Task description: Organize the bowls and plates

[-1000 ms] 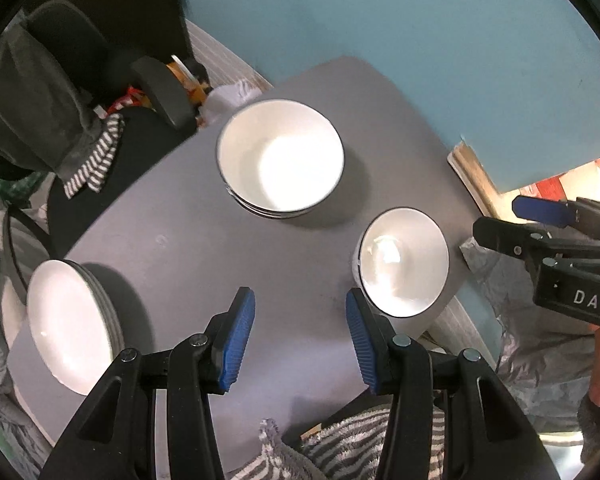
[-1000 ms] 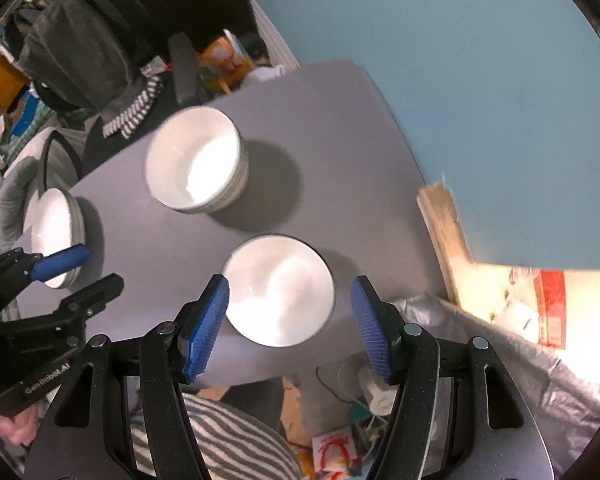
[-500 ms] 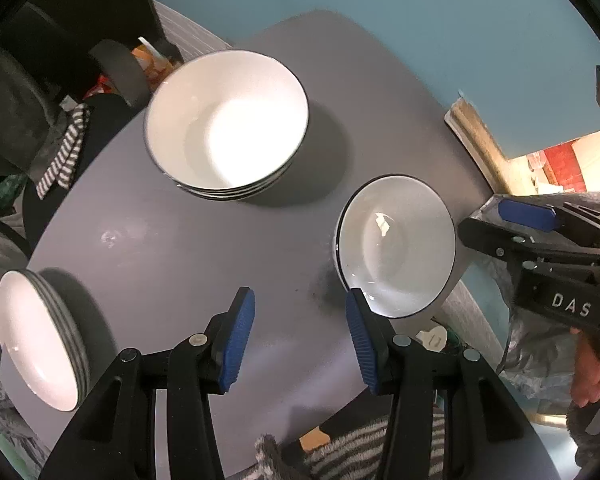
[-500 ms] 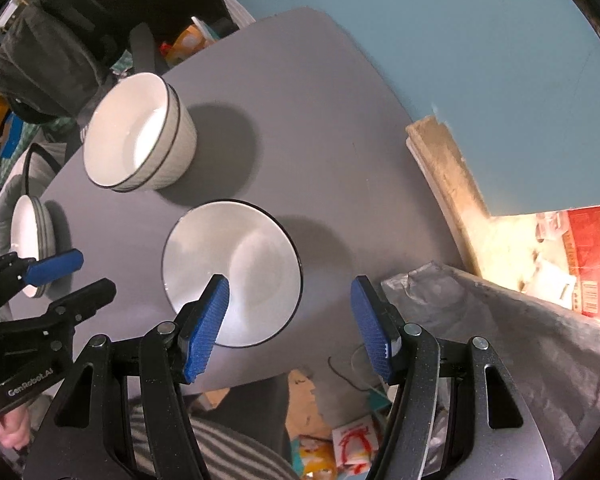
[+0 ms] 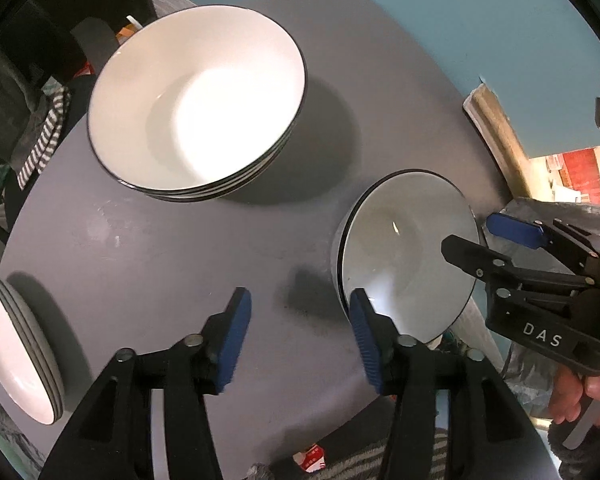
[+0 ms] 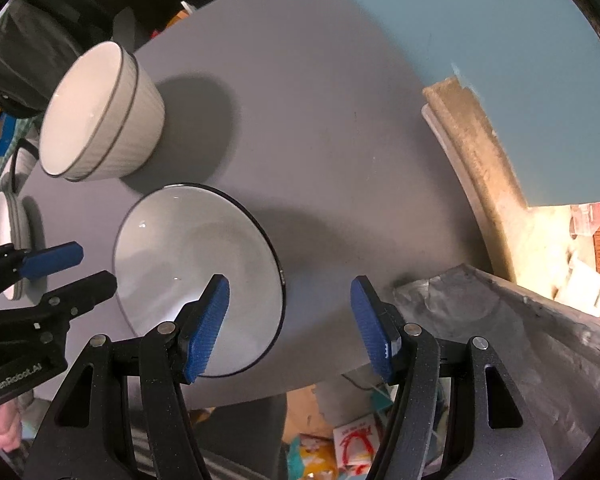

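- The single bowl [image 6: 198,280] sits near the desk's near right edge, white with a thin dark rim, nothing in it.
- Right tool [image 6: 290,326] hangs over it, spread wide: left pad [image 6: 206,328] is above the bowl's inside, right pad is out past the rim over bare desk [image 6: 340,140]. Not pinching anything.
- Left tool [image 5: 300,340] sits just left of that bowl, jaws just been opening, only bare desk between them.
- A stack of bowls [image 5: 196,100] is farther back on the left.
- A stack of plates [image 5: 16,352] sits at the far left edge, well apart from the bowl.
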Motion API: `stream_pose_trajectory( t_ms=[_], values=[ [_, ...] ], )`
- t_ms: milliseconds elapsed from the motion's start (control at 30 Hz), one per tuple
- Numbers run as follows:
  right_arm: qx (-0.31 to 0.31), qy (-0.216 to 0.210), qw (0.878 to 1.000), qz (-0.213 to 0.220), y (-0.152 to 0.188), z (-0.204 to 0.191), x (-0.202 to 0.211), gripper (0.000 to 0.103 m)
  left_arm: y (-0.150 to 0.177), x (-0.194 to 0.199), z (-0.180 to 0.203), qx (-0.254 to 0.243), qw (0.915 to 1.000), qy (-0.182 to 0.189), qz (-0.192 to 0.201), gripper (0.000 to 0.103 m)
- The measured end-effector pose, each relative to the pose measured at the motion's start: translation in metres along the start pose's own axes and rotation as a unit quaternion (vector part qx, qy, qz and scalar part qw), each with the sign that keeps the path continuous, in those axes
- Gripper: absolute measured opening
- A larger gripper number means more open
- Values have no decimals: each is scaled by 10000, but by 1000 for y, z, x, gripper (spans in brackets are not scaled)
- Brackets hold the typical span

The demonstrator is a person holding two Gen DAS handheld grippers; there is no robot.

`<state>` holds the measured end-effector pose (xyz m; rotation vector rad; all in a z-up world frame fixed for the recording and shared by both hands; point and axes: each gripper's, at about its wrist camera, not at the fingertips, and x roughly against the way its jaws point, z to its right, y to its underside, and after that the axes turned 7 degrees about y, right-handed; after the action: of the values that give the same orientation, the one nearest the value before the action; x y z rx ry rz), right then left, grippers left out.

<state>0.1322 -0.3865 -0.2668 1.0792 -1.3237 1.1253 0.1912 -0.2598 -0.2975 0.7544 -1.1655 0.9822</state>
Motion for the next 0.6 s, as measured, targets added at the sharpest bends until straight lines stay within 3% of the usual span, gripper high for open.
stream_pose_trajectory(
  t_ms=[533, 600],
  values=[
    [6, 27, 9999, -136, -2, -6, -11, 63, -2, -17, 4, 252, 9996, 87, -103, 56],
    [-4, 18, 9999, -157, -3, -6, -11, 62, -5, -21, 6, 346, 9992, 125, -129, 51]
  ],
)
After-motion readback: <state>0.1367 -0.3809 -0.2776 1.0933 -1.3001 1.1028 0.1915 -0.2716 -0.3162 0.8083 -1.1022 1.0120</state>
